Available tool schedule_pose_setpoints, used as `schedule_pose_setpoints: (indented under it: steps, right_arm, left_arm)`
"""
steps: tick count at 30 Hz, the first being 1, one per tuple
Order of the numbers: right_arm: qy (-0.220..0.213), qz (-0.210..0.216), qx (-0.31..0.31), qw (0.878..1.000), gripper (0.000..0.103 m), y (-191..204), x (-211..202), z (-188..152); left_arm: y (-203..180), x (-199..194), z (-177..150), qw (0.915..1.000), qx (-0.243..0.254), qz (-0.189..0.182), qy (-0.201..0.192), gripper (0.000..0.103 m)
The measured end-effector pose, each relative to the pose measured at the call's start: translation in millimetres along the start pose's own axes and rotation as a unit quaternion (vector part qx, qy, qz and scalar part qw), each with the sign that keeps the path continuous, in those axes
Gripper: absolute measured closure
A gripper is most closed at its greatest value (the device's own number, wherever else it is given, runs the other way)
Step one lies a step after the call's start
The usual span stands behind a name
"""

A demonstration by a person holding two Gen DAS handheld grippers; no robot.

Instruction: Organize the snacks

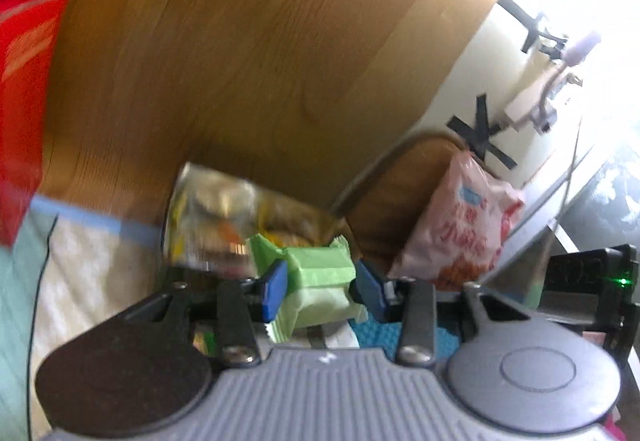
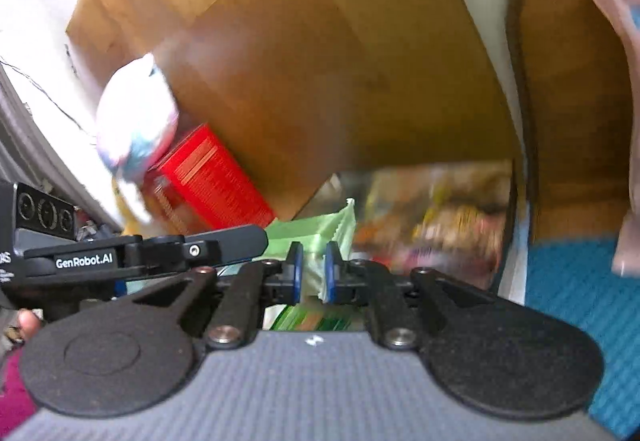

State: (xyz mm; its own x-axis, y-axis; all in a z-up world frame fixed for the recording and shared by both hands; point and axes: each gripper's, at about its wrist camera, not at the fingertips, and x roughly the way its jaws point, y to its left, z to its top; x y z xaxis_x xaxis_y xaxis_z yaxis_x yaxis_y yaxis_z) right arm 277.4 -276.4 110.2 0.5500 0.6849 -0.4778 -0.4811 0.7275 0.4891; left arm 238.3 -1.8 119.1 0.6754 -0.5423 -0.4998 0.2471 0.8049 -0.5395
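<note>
The green snack packet (image 1: 320,273) is being held between both hand-held grippers at once. In the left wrist view, the left hand-held gripper (image 1: 320,287) is being kept partly closed, its blue pads pressed against the packet's two sides. In the right wrist view, the right hand-held gripper (image 2: 313,272) is being kept almost fully closed on a thin crimped edge of the same green packet (image 2: 320,233). The packet's long axis is judged to be running from one gripper toward the other, so neither hand is nearer; the pictures are too blurred to settle this.

Just beyond the green packet, a shiny clear bag of mixed snacks (image 1: 216,217) is being seen over the wooden floor (image 1: 240,61). To the right of the green packet, a pink bag (image 1: 464,225) is lying in a round tray (image 1: 360,181). Far to the green packet's left, a red box (image 1: 24,101) is standing.
</note>
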Motion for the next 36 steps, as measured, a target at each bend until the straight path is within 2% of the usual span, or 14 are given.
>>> schedule_pose_setpoints:
  steps: [3, 5, 7, 8, 11, 15, 18, 21, 26, 29, 31, 32, 34, 36]
  right_arm:
    - [-0.008, -0.027, -0.025, 0.999, 0.089, -8.4, 20.0, 4.3]
    - [-0.018, -0.059, -0.063, 0.996, 0.084, -11.2, 31.8, 0.3]
    - [-0.020, -0.104, -0.080, 0.991, 0.070, -14.0, 37.1, -5.8]
    - [-0.027, -0.112, -0.073, 0.991, 0.070, -14.8, 31.8, -8.8]
    - [-0.034, -0.064, -0.057, 0.996, 0.070, -13.2, 4.2, -21.4]
    - [0.047, -0.019, -0.087, 0.995, 0.067, 10.1, 0.9, -52.4]
    - [0.111, -0.033, -0.161, 0.980, 0.062, 33.7, 22.4, -82.7]
    - [0.140, -0.056, -0.223, 0.963, 0.062, 56.6, 47.2, -102.0]
    - [0.150, -0.078, -0.258, 0.951, 0.062, 63.5, 71.5, -107.7]
    - [0.149, -0.077, -0.249, 0.954, 0.062, 59.2, 78.4, -109.2]
    - [0.144, -0.078, -0.239, 0.957, 0.069, 62.9, 84.2, -107.4]
    - [0.141, -0.082, -0.234, 0.958, 0.071, 64.1, 84.3, -106.7]
    - [0.134, -0.092, -0.226, 0.960, 0.071, 66.7, 76.6, -106.1]
    - [0.110, -0.098, -0.236, 0.960, 0.071, 78.6, 58.3, -107.5]
  left_arm:
    - [8.1, 18.7, 14.5, 0.9999, 0.005, 0.012, 0.007, 0.065]
    - [12.4, 39.1, 19.2, 0.9995, 0.011, 0.025, 0.015, 0.064]
    - [15.1, 55.9, 21.2, 0.9988, 0.023, 0.034, 0.025, 0.057]
    - [16.1, 60.5, 21.3, 0.9983, 0.029, 0.041, 0.029, 0.057]
    - [23.0, 46.2, 16.7, 0.9976, 0.047, 0.046, 0.021, 0.057]
    - [44.1, 6.8, -4.1, 0.9956, 0.060, 0.067, 0.026, 0.048]
    - [67.5, -6.6, -22.1, 0.9945, 0.036, 0.079, 0.058, 0.046]
    - [87.3, -11.7, -36.3, 0.9942, 0.005, 0.076, 0.076, 0.046]
    - [91.7, -5.3, -48.2, 0.9930, -0.008, 0.081, 0.086, 0.046]
    - [89.3, 7.6, -53.1, 0.9917, -0.001, 0.084, 0.097, 0.043]
    - [95.1, 13.5, -59.3, 0.9915, -0.010, 0.070, 0.110, 0.048]
    - [92.8, 14.1, -62.1, 0.9927, -0.005, 0.072, 0.097, 0.051]
    - [87.8, 16.6, -63.4, 0.9922, 0.000, 0.075, 0.099, 0.061]
    - [80.8, 11.4, -61.5, 0.9929, -0.006, 0.072, 0.094, 0.062]
